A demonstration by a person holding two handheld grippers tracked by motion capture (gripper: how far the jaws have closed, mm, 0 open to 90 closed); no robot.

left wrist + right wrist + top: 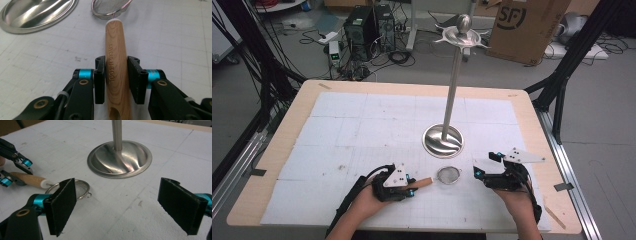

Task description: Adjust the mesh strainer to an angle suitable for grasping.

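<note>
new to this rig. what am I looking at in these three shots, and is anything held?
No robot arm here: a person holds a two-fingered gripper in each hand at a table. The high view looks down from above; the other two views come from cameras riding on each gripper. On the white mat stand a steel stand with a tall pole, and a small mesh strainer with a wooden handle. The left gripper is shut on that handle. The right gripper is open, holding nothing, beside the strainer.
</note>
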